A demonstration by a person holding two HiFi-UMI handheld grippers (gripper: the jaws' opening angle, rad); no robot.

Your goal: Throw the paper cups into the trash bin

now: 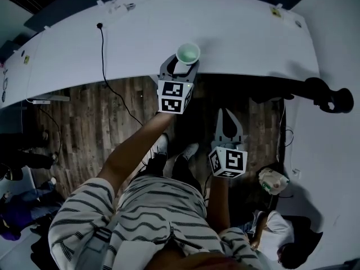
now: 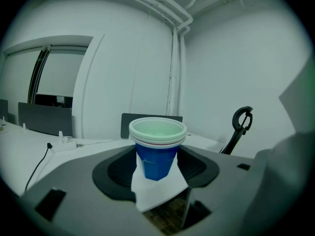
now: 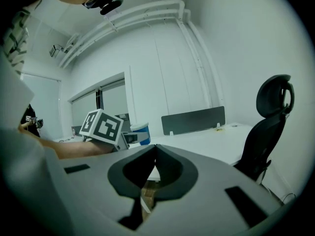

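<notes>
Stacked paper cups (image 1: 188,53), blue with white rims, sit at the near edge of the white table (image 1: 242,32). My left gripper (image 1: 181,65) is shut on them low on the blue wall. In the left gripper view the cups (image 2: 157,149) stand upright between the black pads. The right gripper (image 1: 225,113) hangs lower over the wooden floor, shut with nothing in it, its jaws meeting (image 3: 155,150). From the right gripper view the cups (image 3: 140,133) show beside the left gripper's marker cube (image 3: 102,127). I see no trash bin in any view.
A black office chair (image 1: 329,96) stands at the table's right end. A black cable (image 1: 103,49) runs across the table and down to the floor. A whitish-green object (image 1: 273,180) lies on the floor to the right. My legs and feet (image 1: 169,151) are below the grippers.
</notes>
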